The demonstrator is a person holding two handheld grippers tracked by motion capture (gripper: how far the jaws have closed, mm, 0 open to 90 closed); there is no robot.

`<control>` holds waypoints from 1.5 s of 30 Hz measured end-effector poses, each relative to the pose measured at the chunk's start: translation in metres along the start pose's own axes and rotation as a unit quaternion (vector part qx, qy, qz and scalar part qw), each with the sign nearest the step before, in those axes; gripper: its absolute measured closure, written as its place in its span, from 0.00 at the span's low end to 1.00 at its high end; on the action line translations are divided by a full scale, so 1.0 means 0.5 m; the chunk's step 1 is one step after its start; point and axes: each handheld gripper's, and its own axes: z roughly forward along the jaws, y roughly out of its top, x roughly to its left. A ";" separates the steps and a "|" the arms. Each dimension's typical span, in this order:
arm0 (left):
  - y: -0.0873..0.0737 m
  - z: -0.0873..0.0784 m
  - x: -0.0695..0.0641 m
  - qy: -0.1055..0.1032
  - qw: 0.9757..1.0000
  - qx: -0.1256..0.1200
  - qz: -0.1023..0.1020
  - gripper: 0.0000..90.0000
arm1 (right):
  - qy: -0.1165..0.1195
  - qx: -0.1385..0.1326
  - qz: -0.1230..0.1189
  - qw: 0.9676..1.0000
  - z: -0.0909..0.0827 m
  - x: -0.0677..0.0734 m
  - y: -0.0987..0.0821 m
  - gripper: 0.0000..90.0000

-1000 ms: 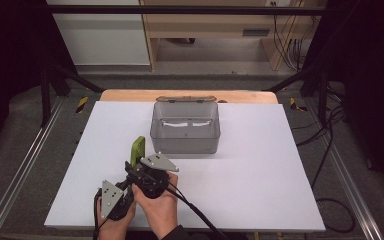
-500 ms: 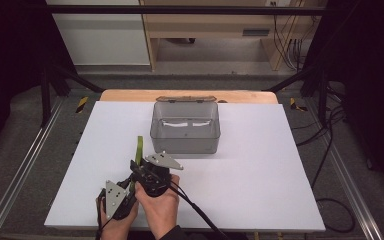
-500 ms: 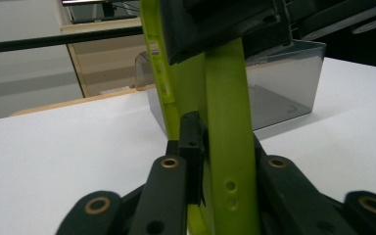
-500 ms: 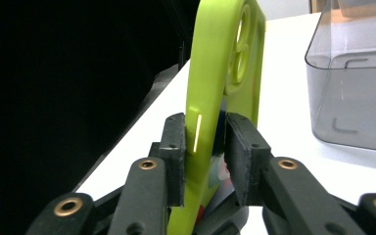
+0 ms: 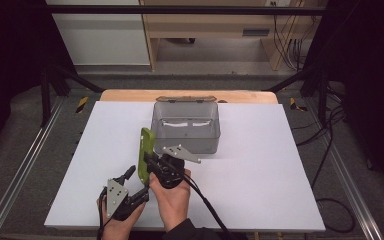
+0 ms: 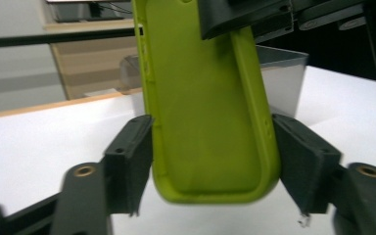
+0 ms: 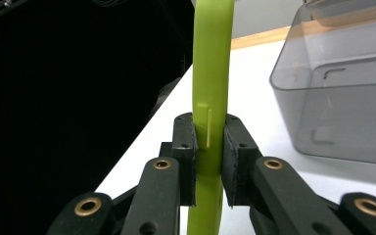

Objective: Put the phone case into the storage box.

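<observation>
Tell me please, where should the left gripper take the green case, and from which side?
Best at the lower end of the green case, pinching its two long edges. It hangs upright in the right gripper, which clamps its flat faces higher up. The left gripper already has an open jaw on each long edge, so closing there from below looks right.

Bin [image 5: 185,127] at table [image 5: 260,170] rear centre, phone case [image 5: 145,155] just left-front of it, near front edge

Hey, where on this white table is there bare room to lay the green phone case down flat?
Free: the wide white table stretch right of the hands, below and beside the grey bin; also the strip left of the bin. Crowded: the near-left part, where the right tongs clamp the green case and the left tongs sit.
</observation>
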 end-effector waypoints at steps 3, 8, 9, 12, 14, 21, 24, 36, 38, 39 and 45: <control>0.002 0.002 0.001 -0.021 1.000 0.001 -0.012 0.34 | 0.005 0.002 -0.002 1.000 -0.005 -0.014 0.007 0.87; 0.004 0.002 -0.004 -0.048 0.999 -0.006 -0.026 0.27 | -0.004 -0.008 -0.006 1.000 -0.022 -0.039 0.024 0.87; 0.006 0.002 -0.004 -0.049 0.998 -0.010 -0.027 0.25 | -0.005 -0.011 -0.006 1.000 -0.026 -0.045 0.029 0.87; 0.009 0.000 0.003 -0.042 0.999 -0.012 -0.025 0.22 | -0.009 -0.017 -0.007 1.000 -0.039 -0.057 0.043 0.87; 0.009 0.000 0.013 -0.037 0.999 -0.011 -0.033 0.19 | -0.010 -0.019 -0.011 1.000 -0.049 -0.064 0.051 0.87; 0.010 -0.007 0.072 -0.006 0.998 -0.005 -0.057 0.10 | -0.010 -0.014 -0.019 1.000 -0.066 -0.085 0.080 0.87; 0.010 -0.011 0.100 0.006 0.998 -0.003 -0.068 0.07 | -0.008 -0.009 -0.019 1.000 -0.070 -0.097 0.096 0.87; 0.000 -0.028 0.191 0.037 0.994 -0.001 -0.107 0.04 | -0.003 0.001 -0.012 1.000 -0.080 -0.134 0.164 0.87; -0.003 -0.028 0.197 0.039 0.993 -0.001 -0.111 0.04 | -0.005 0.003 -0.012 1.000 -0.080 -0.141 0.176 0.87; -0.003 -0.028 0.199 0.040 0.993 -0.001 -0.114 0.04 | -0.005 0.003 -0.013 1.000 -0.080 -0.144 0.182 0.87; -0.005 -0.024 0.198 0.035 0.993 -0.001 -0.113 0.04 | -0.014 0.009 -0.015 1.000 -0.077 -0.165 0.218 0.87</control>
